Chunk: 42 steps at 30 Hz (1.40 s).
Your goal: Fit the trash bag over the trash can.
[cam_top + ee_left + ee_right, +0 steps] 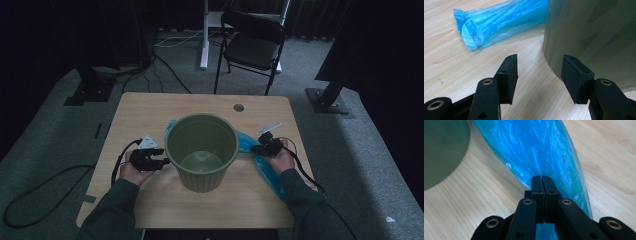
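Note:
A green plastic bin [202, 150] stands upright in the middle of the wooden table [150, 107]. A blue plastic bag [267, 167] lies flat behind and to the right of it, one end showing at the bin's left [496, 22]. My right gripper [264, 145] is shut on the bag [536, 152], its jaws pinching a fold of the film at the bin's right. My left gripper [162, 156] is open beside the bin's left wall [594, 37], with nothing between its fingers [507, 75].
A black folding chair [252, 45] and a white desk leg [204, 35] stand beyond the table's far edge. A round hole [238, 107] is near the table's back edge. Cables run across the grey carpet at the left.

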{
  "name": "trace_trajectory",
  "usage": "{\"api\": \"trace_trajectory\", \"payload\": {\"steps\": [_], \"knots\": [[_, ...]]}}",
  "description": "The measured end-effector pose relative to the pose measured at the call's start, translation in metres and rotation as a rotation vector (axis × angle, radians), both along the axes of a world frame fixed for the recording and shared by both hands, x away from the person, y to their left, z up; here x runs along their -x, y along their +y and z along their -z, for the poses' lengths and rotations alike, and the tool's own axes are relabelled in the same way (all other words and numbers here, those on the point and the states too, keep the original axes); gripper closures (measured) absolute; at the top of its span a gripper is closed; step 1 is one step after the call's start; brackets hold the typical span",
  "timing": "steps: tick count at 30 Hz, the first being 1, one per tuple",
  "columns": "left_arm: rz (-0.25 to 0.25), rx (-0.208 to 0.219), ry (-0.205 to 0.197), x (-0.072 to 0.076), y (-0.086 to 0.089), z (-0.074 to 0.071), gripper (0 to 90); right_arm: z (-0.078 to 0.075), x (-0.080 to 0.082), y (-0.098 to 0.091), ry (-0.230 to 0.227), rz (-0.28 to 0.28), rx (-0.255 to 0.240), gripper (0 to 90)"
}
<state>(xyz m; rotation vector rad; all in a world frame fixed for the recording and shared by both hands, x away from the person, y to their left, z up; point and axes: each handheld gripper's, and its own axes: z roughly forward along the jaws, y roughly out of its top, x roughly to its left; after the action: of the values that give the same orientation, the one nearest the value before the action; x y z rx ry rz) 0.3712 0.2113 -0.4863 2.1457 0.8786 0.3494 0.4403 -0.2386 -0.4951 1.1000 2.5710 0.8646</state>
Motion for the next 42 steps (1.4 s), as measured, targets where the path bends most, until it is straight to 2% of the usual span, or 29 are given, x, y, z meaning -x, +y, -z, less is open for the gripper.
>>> {"api": "trace_trajectory", "payload": {"steps": [4, 8, 12, 15, 18, 21, 27, 31, 34, 39, 42], "knots": [[0.011, 0.026, 0.010, 0.000, 0.002, -0.002, 47.9, -0.013, 0.000, -0.001, -0.021, -0.019, -0.005, 89.2], [0.024, 0.029, 0.010, -0.001, 0.005, -0.005, 50.7, -0.025, 0.001, -0.002, -0.042, -0.038, -0.013, 89.2], [0.037, 0.080, 0.024, -0.002, 0.011, -0.009, 51.2, -0.037, 0.002, -0.001, -0.058, -0.056, -0.011, 89.3], [0.042, 0.085, 0.023, -0.002, 0.012, -0.010, 51.2, -0.043, 0.003, 0.000, -0.066, -0.064, -0.012, 89.3], [0.061, 0.109, 0.049, -0.002, 0.013, -0.013, 50.6, -0.055, 0.003, 0.000, -0.082, -0.077, -0.021, 89.3], [0.074, 0.133, 0.056, -0.003, 0.014, -0.016, 50.3, -0.067, 0.003, 0.002, -0.097, -0.087, -0.027, 89.3], [0.092, 0.166, 0.042, -0.005, 0.015, -0.024, 52.4, -0.086, 0.003, 0.005, -0.117, -0.103, -0.038, 89.3], [0.123, 0.178, 0.040, -0.004, 0.013, -0.028, 53.2, -0.099, 0.002, 0.009, -0.136, -0.114, -0.048, 89.3], [0.119, 0.165, 0.025, -0.004, 0.011, -0.029, 52.6, -0.108, 0.001, 0.012, -0.148, -0.120, -0.061, 89.3], [0.116, 0.182, 0.035, -0.005, 0.012, -0.029, 51.5, -0.125, 0.001, 0.020, -0.180, -0.141, -0.083, 89.3], [0.111, 0.188, 0.023, -0.004, 0.013, -0.030, 51.3, -0.134, 0.001, 0.026, -0.197, -0.150, -0.095, 89.3]]}}
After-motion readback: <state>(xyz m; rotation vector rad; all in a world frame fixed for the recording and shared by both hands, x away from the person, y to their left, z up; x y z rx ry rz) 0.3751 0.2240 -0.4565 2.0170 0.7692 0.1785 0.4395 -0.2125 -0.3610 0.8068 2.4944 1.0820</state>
